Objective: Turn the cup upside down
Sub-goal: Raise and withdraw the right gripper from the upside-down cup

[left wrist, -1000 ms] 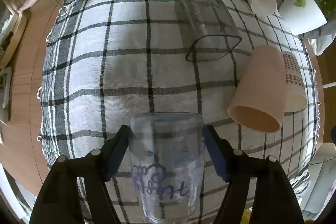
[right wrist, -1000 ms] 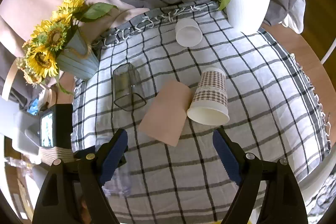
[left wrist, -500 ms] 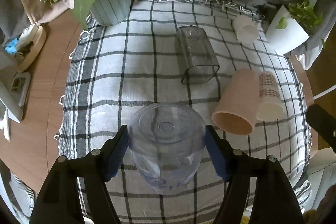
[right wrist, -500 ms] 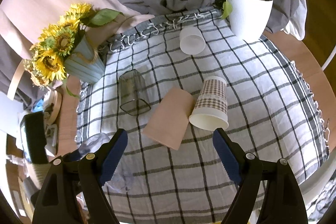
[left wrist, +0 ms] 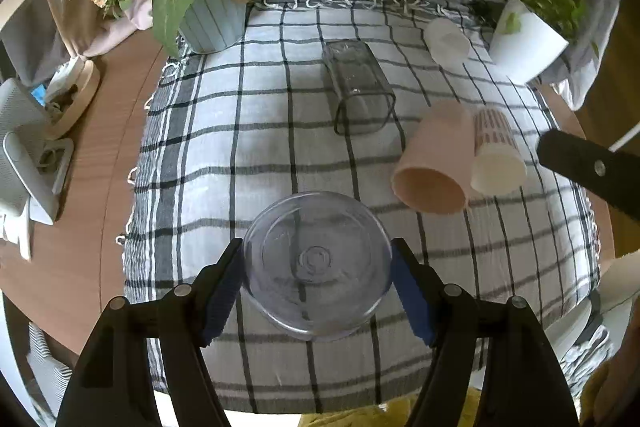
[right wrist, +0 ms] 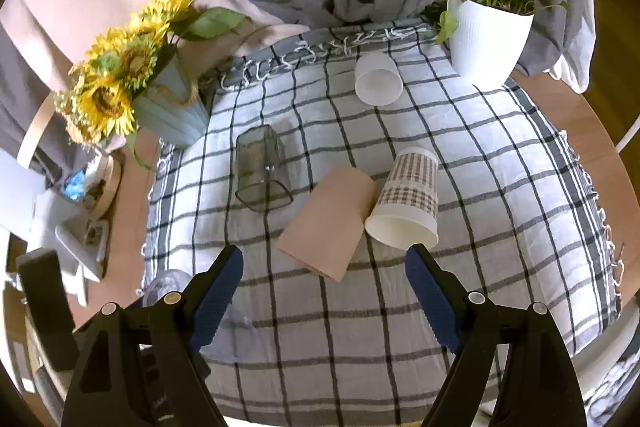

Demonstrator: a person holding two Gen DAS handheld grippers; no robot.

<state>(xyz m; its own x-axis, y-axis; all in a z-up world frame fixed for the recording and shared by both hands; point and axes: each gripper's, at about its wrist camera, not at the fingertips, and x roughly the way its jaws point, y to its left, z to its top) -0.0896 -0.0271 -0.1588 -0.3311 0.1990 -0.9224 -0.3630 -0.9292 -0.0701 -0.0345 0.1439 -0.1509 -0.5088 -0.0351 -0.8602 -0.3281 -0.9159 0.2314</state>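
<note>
The left claw (left wrist: pixel 317 277) clamps a clear plastic cup (left wrist: pixel 317 265) between its blue pads, the cup's round base facing the camera, above the near edge of the checked cloth (left wrist: pixel 260 147) covering the round wooden bench (left wrist: pixel 96 163). The right claw (right wrist: pixel 324 293) hangs spread wide and grips nothing, over the same near edge. At mid-cloth a square clear glass (right wrist: pixel 261 175), a pink cup (right wrist: pixel 332 223) and a plaid paper cup (right wrist: pixel 408 201) lie on their sides, the last two touching. A small white cup (right wrist: pixel 378 79) lies near the far edge, between a sunflower vase (right wrist: pixel 168 107) and a white plant pot (right wrist: pixel 486 41).
</note>
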